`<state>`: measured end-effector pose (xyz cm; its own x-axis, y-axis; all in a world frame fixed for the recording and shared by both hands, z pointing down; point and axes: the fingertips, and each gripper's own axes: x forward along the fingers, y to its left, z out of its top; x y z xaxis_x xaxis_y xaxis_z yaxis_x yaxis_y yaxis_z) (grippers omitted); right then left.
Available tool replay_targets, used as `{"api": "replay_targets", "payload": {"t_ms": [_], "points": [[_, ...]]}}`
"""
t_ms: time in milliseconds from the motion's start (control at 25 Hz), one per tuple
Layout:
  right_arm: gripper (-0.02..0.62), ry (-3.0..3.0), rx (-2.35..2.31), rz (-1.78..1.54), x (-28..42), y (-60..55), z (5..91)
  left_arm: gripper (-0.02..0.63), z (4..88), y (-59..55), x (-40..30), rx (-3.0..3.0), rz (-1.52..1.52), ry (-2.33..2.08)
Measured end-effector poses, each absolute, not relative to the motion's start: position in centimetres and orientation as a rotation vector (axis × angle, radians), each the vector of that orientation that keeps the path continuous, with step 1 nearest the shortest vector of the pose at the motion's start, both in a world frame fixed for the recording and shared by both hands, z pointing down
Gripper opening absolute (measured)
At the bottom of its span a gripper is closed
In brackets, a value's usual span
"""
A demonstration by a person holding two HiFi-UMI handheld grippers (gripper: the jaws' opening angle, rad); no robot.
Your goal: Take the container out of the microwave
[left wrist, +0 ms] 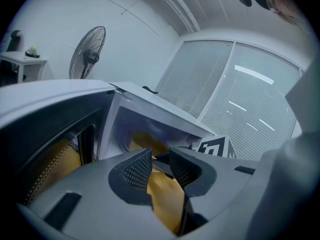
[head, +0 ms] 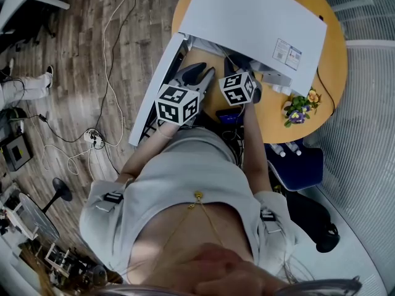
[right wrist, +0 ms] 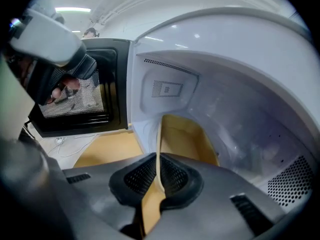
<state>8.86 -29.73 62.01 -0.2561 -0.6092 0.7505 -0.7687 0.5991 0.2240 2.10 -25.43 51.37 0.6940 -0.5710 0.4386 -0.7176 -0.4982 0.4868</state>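
Nearest, the right gripper [right wrist: 157, 173] was clamped on the thin near wall of the tan container [right wrist: 186, 136], which sat just inside the mouth of the microwave [right wrist: 235, 99]. The left gripper [left wrist: 160, 165], to the left by the open door [right wrist: 80, 94], had its jaws parted on nothing. The wall looked light and bendy (likely to flex), so a second hold on the opposite rim seemed wise.

Tan container [right wrist: 185, 139], white microwave [head: 247, 17] (mesh door [right wrist: 75, 99]).
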Motion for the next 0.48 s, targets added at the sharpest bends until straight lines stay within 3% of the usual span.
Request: {"api": "replay_targets", "payload": {"t_ms": [480], "points": [[0.031,-1.972,1.1,0.227,8.64,-28.89,61.4,0.112,50.9,-24.77,1.87,2.251,0.279,-0.989]]}}
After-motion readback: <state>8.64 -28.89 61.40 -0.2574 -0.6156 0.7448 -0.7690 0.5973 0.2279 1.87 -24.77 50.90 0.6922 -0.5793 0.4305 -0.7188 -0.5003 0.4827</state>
